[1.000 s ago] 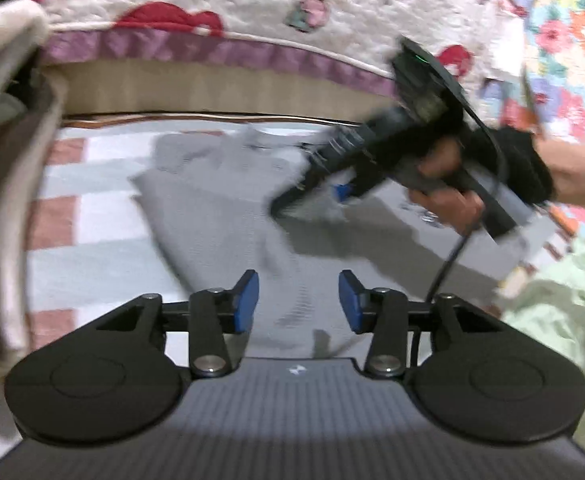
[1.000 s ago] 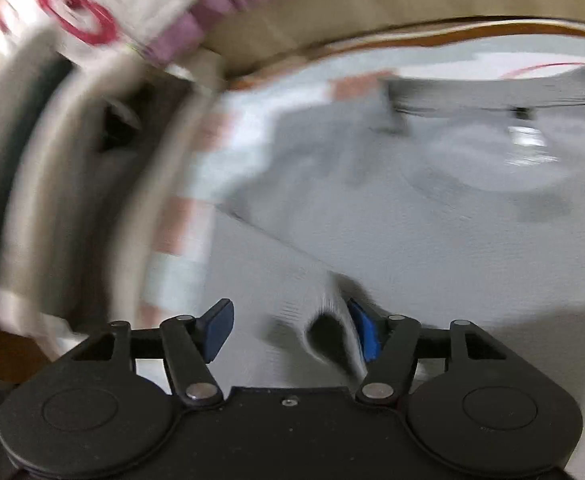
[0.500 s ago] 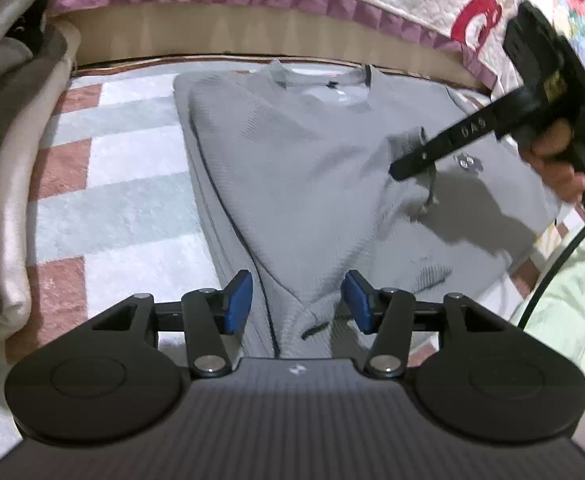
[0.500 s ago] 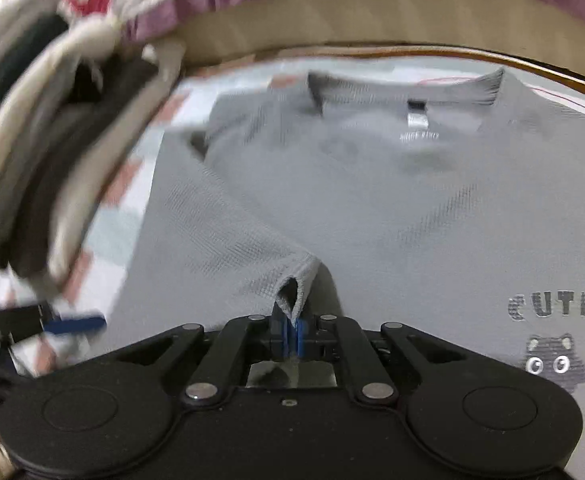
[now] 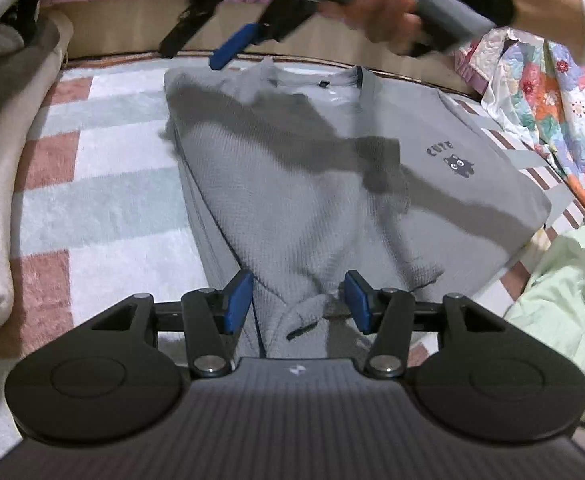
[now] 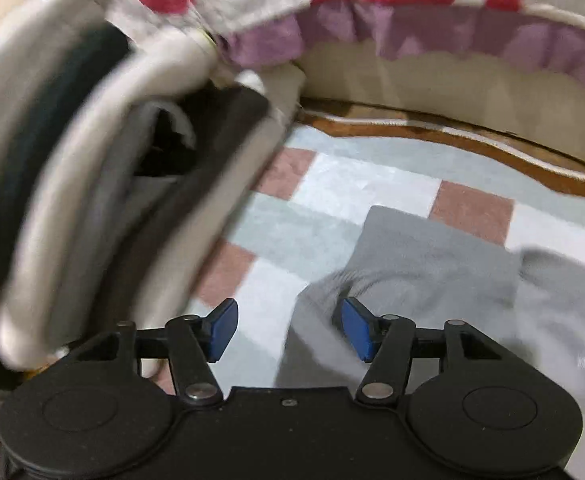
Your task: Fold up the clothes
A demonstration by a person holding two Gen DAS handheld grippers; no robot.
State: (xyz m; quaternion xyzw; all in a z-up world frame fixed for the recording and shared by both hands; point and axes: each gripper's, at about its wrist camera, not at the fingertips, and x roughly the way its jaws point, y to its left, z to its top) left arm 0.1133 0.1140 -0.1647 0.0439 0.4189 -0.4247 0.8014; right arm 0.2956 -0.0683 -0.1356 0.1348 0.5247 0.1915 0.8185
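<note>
Right gripper [image 6: 288,330] has let go of sleeve, lifted away toward rug's far-left corner, jaws opening, nothing between them. Left gripper [image 5: 298,302] hovers half-open over folded sleeve cuff, pads not pressing. Grey shirt [image 5: 332,184] lies flat mid-rug [image 5: 104,208], collar toward far edge. Folded stack [image 6: 92,184] at left edge.

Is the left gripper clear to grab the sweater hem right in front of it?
Probably yes: the left gripper is open with the grey sweater's bunched hem lying between its fingers, nothing covering it; the right gripper is up near the collar.
</note>
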